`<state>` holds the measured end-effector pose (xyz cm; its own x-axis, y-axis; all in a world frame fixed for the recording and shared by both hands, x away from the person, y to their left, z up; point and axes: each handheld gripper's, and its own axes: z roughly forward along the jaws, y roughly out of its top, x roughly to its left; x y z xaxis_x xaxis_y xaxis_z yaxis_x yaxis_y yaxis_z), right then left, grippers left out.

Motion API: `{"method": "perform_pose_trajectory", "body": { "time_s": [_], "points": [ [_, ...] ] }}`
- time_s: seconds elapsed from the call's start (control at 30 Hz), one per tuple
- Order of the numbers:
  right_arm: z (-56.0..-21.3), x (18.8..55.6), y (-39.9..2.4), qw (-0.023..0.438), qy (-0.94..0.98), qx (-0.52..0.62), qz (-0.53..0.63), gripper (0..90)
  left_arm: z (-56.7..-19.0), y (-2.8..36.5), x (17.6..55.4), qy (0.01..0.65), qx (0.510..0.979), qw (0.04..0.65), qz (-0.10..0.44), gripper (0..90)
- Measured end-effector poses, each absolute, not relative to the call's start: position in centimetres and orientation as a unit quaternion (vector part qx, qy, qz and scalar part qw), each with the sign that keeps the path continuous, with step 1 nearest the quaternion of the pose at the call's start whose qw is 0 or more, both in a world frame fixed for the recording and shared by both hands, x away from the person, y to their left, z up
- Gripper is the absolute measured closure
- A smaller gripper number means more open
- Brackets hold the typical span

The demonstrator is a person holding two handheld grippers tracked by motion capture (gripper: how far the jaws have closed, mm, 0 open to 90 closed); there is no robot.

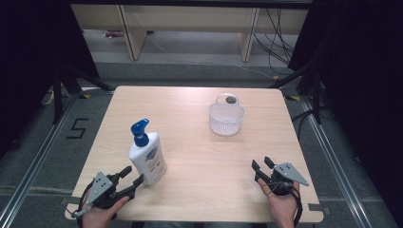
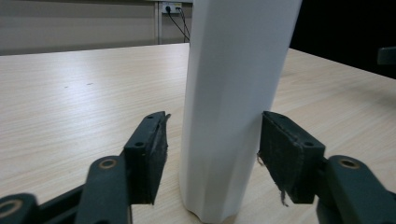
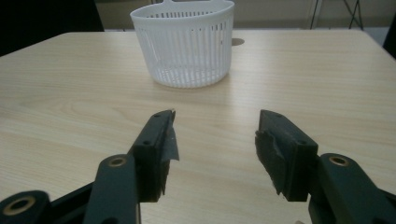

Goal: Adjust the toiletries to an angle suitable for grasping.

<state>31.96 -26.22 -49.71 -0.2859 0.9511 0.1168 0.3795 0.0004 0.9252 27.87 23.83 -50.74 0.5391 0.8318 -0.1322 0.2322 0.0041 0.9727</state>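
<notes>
My left gripper's (image 1: 134, 176) fingers (image 2: 148, 154) stood apart around the white pump bottle (image 2: 236, 102), one with a gap, the other at its wall; it stood upright on the counter (image 1: 199, 156). My right gripper's (image 3: 215, 149) fingers gaped empty, the white basket (image 3: 187, 42) well ahead.

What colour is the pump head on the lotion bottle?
Blue; the pump head tops the white lotion bottle. The high view shows it best.
</notes>
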Motion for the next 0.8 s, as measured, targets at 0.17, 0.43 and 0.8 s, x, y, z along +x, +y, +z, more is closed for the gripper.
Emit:
{"method": "perform_pose_trajectory", "body": {
  "time_s": [0.17,0.43,0.8],
  "points": [
    [-49.8,32.0,-26.4,0.284,0.639,0.511,0.5,48.2,-50.0,24.4,26.2,0.393,0.657,0.588,0.259,43.4],
    [-49.6,31.9,-26.4,0.285,0.642,0.517,0.49,48.6,-49.3,23.2,26.0,0.367,0.67,0.588,0.266,75.6],
    [-50.3,32.0,-26.1,0.29,0.645,0.511,0.489,49.3,-48.5,20.9,27.4,0.35,0.691,0.58,0.251,89.7]
  ]
}}
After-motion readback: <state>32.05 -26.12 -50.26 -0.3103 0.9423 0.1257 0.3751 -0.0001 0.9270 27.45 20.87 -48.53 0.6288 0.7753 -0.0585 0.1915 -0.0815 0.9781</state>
